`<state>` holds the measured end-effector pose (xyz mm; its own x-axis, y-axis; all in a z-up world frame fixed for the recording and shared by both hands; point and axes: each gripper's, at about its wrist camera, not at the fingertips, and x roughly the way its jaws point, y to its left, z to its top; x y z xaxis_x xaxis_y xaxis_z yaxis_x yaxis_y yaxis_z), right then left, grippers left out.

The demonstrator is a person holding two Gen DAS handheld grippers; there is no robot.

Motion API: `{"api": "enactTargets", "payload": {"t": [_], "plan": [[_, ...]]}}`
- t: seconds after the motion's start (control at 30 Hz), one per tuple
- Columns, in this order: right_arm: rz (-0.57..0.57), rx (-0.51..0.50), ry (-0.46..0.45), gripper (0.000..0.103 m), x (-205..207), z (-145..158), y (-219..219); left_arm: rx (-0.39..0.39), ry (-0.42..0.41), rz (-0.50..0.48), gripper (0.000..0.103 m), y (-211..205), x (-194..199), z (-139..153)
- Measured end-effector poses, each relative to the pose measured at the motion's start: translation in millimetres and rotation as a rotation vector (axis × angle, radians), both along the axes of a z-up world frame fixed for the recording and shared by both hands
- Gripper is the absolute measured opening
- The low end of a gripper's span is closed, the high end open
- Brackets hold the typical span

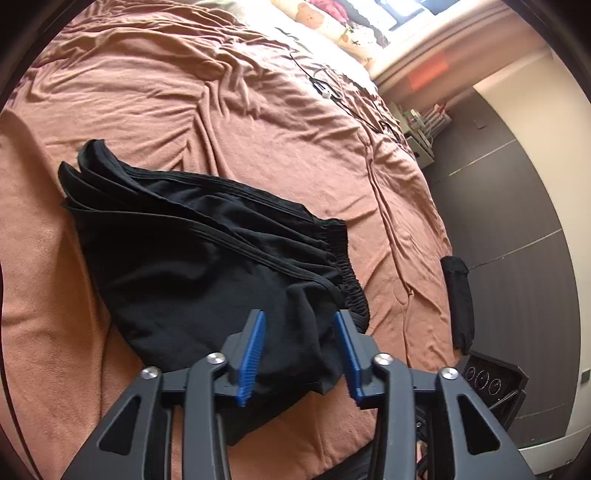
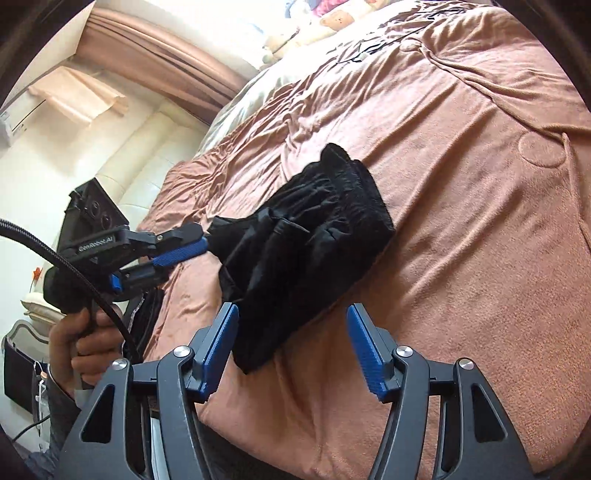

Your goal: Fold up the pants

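Black pants (image 1: 207, 266) lie folded into a thick bundle on the brown bed cover (image 1: 184, 92), the elastic waistband toward the right. My left gripper (image 1: 299, 315) is open, its blue pads on either side of the bundle's near end without pressing it. In the right wrist view the pants (image 2: 306, 236) run diagonally across the cover. My right gripper (image 2: 291, 308) is open over their lower corner, and the cloth hangs close to the left pad (image 2: 218, 347). The left gripper (image 2: 177, 254) reaches in from the left, its tip at the pants' edge, held by a person's hand (image 2: 81, 343).
Thin black cables (image 1: 332, 88) lie on the cover farther up, near printed pillows (image 1: 332, 22). A dark cloth (image 1: 458, 302) hangs at the bed's right edge above the grey floor (image 1: 517, 221). A black box (image 1: 491, 380) sits on the floor. A cream padded wall (image 2: 147, 155) stands beyond the bed.
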<state>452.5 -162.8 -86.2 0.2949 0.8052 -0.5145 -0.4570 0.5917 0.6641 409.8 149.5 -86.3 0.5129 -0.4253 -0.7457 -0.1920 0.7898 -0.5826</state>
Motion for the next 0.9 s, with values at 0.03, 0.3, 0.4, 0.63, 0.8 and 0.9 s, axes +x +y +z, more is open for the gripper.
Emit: {"api": "enactTargets", "payload": {"t": [0.03,0.3,0.4,0.63,0.8,0.9], "plan": [[0.003,-0.001,0.005,0.060,2.8,0.7,4.6,0.002,0.000,0.013,0.052,4.9,-2.3,-1.4],[0.011,-0.036,0.072,0.060,29.3,-0.7,47.0,-0.014,0.013,0.086,0.053,39.9,-18.6,-16.4],[0.005,-0.061,0.098,0.060,35.4,1.4,60.9,-0.027,0.014,0.101,0.053,49.4,-23.5,-23.3],[-0.004,-0.169,0.111,0.066,40.6,15.6,95.8,-0.057,0.000,0.130,0.053,66.8,-37.4,-33.5],[-0.029,-0.290,0.105,0.067,42.5,22.5,122.1,-0.066,-0.009,0.150,0.053,77.3,-49.9,-39.6],[-0.068,-0.368,0.122,0.067,47.0,20.4,135.5,-0.076,-0.007,0.158,0.053,82.5,-56.9,-44.8]]}}
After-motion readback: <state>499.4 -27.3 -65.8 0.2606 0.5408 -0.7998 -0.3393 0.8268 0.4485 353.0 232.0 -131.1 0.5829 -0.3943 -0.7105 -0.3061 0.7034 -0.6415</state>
